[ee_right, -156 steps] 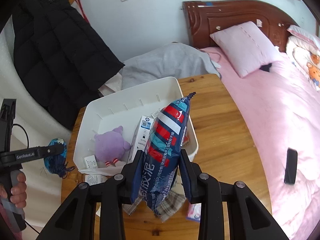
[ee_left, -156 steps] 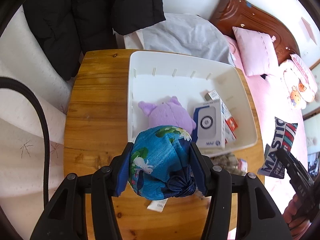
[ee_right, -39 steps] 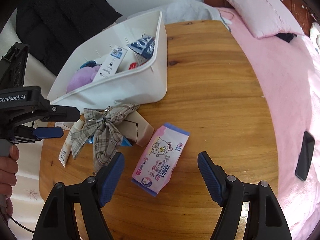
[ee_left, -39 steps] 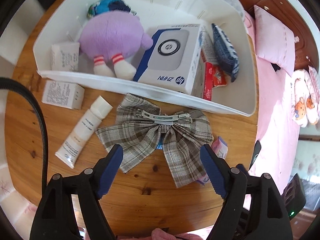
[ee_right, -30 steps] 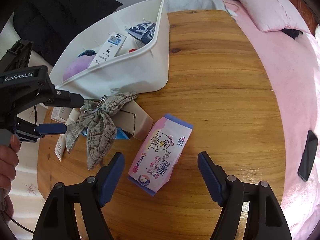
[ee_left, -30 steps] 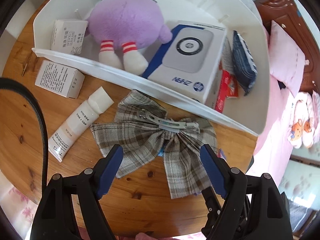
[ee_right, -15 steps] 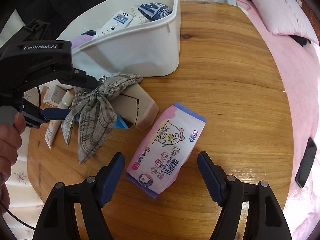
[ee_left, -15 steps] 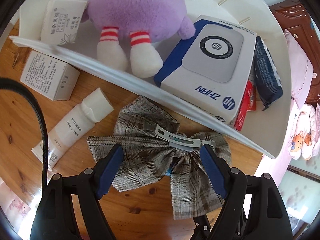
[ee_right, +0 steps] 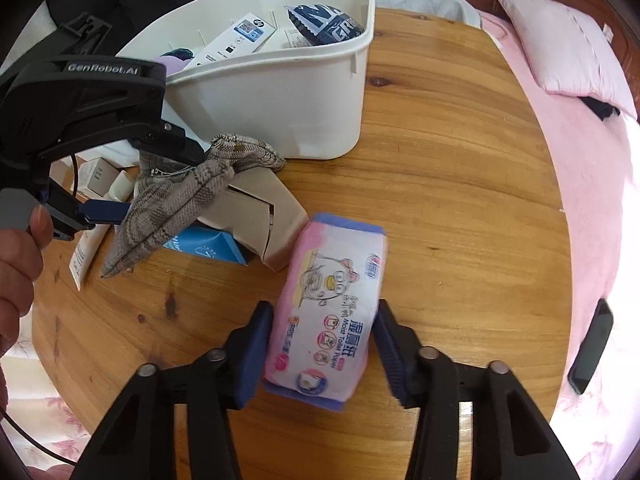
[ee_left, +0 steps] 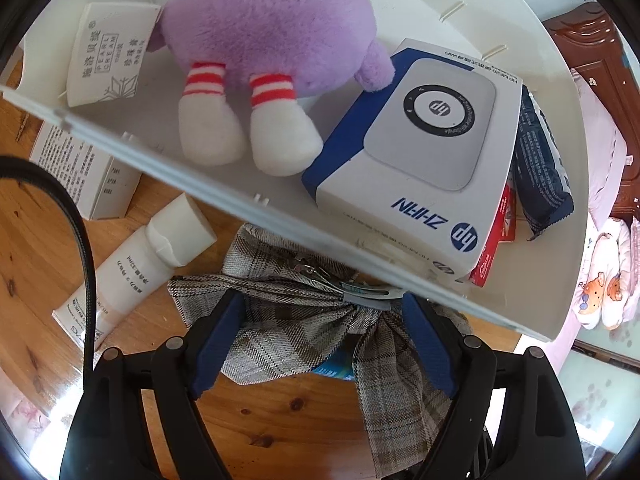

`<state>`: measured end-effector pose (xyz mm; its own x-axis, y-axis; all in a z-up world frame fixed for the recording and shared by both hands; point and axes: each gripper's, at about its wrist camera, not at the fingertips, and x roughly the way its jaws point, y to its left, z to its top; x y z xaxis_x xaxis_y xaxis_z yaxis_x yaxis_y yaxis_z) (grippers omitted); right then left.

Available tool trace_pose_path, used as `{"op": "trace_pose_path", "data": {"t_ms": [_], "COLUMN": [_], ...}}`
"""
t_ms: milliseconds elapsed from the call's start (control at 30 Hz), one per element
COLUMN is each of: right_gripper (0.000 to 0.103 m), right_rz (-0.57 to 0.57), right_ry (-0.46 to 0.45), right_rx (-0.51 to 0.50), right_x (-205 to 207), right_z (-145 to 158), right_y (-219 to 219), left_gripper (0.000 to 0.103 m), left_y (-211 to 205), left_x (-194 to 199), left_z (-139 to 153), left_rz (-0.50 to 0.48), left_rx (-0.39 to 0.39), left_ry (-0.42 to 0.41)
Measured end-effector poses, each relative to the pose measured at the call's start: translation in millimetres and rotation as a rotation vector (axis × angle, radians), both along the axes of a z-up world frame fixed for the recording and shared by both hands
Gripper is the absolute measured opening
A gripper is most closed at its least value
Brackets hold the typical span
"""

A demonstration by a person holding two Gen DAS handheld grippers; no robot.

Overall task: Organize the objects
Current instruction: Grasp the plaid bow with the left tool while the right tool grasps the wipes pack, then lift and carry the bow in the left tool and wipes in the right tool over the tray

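Now R gripper [ee_right: 324, 344] jaws closing across wipes pack [ee_right: 334, 300], long axis pointing away; L gripper [ee_left: 320, 344] spread over plaid bow [ee_left: 304, 320].

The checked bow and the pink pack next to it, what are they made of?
The checked bow looks like soft woven cloth: it droops in folds, with what looks like a metal clip across its middle. The pink pack seems to be thin glossy plastic film, since it shines and crinkles at its ends.

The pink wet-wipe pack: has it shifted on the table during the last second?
Yes. The wet-wipe pack has turned more upright in view; its top end now nearly touches the beige carton.
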<state>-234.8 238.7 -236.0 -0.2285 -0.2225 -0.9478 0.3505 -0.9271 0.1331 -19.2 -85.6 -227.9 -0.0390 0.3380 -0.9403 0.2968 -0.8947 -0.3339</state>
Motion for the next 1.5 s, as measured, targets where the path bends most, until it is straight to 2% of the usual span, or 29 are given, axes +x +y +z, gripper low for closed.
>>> {"op": "trace_pose_path", "data": {"t_ms": [300,400,467,567,867,967,1000,1067,1100,1167,1500], "right_gripper": [0.046,0.046,0.046,0.046,0.046,0.046,0.046,0.046,0.046,0.046,0.046], "right_rz": [-0.004,-0.003,-0.005,-0.010,-0.013,-0.007,-0.006,-0.004,-0.003,-0.002,0.010], "right_ry": [-0.008,-0.011,-0.012,-0.012,-0.006,0.004,0.006,0.006,0.007,0.013,0.066], "right_rx": [-0.004,-0.006,-0.007,-0.007,-0.006,-0.008,-0.009,-0.012,-0.014,-0.016,-0.051], "right_x": [3.6,5.2,7.3,6.5,14.7,19.4,20.6,21.3,18.2,20.8,25.8], "right_z": [1.8,2.8,3.7,5.2,11.4,12.2,12.9,13.7,13.6,16.1,38.8], "right_y": [0.5,-1.7,-2.5,0.6,-4.6,-1.3,-1.3,-0.6,1.6,2.1,4.0], "left_gripper": [0.083,0.074,0.063,0.052,0.020,0.014,0.014,0.012,0.012,0.012,0.011], "left_y": [-3.3,-6.5,-9.6,-14.9,-23.8,-24.6,-27.2,-30.5,-19.3,-23.8,-39.3], "left_x": [17.9,25.2,30.1,36.7,59.1,52.7,54.9,34.0,37.6,44.0,69.3], "left_z": [4.8,6.9,7.7,7.1,11.5,15.1,14.9,5.0,2.0,3.8,35.4], "left_rz": [0.003,0.006,0.023,0.056,0.087,0.091,0.098,0.108,0.115,0.111,0.076], "left_rx": [-0.033,-0.040,-0.012,0.034,0.084,0.097,0.104,0.116,0.115,0.113,0.086], "left_ry": [0.069,0.091,0.100,0.099,0.128,0.120,0.115,0.101,0.098,0.097,0.118]}}
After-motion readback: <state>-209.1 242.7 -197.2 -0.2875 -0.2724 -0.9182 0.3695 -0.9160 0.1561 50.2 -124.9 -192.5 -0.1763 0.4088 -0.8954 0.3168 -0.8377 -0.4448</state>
